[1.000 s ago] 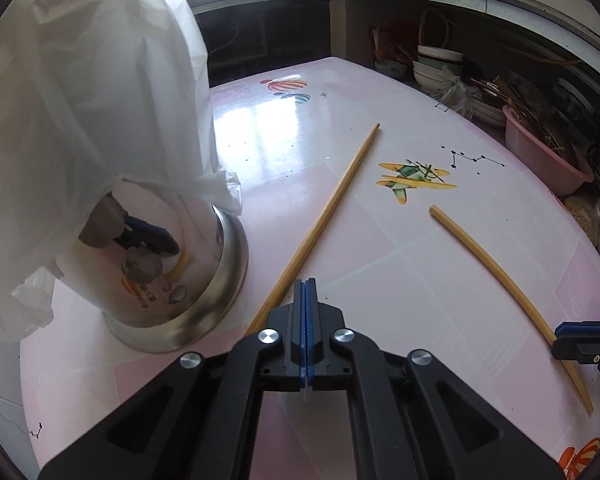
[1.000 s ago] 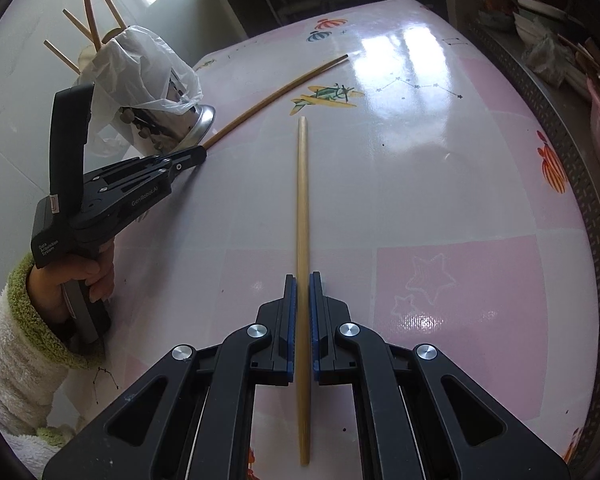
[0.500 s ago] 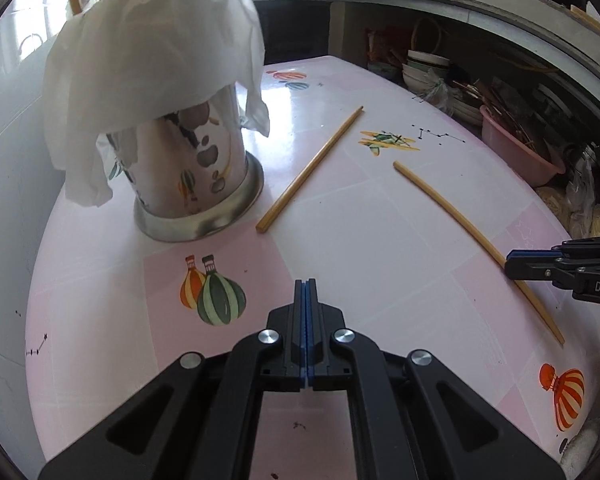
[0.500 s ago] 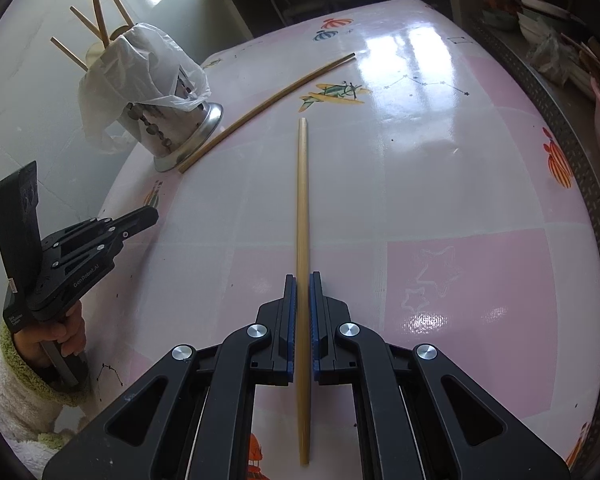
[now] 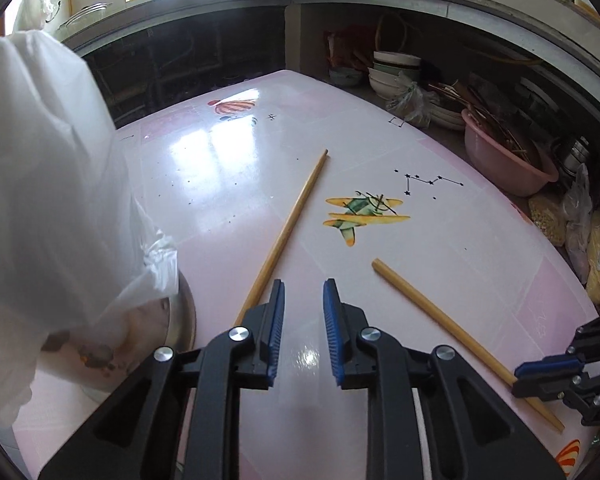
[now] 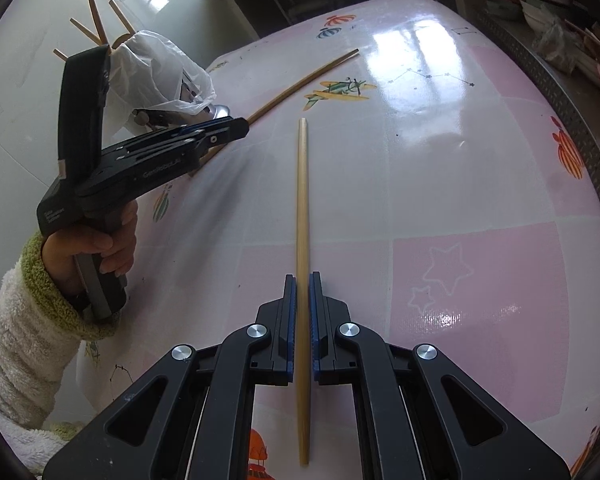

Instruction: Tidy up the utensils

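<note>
- Left wrist view: the left tongs (image 5: 300, 320) stand narrowly apart, having just been opening, with nothing between the pads. One chopstick (image 5: 288, 232) lies on the pink bench (image 5: 220, 184), its near end just left of them. The bagged holder (image 5: 100, 320) stands at left, its base partly hidden.
- Right wrist view: the right tongs (image 6: 303, 320) clamp a second chopstick (image 6: 302, 200), which seems to rest along the bench. More chopsticks (image 6: 94, 16) stick up from the holder.
</note>
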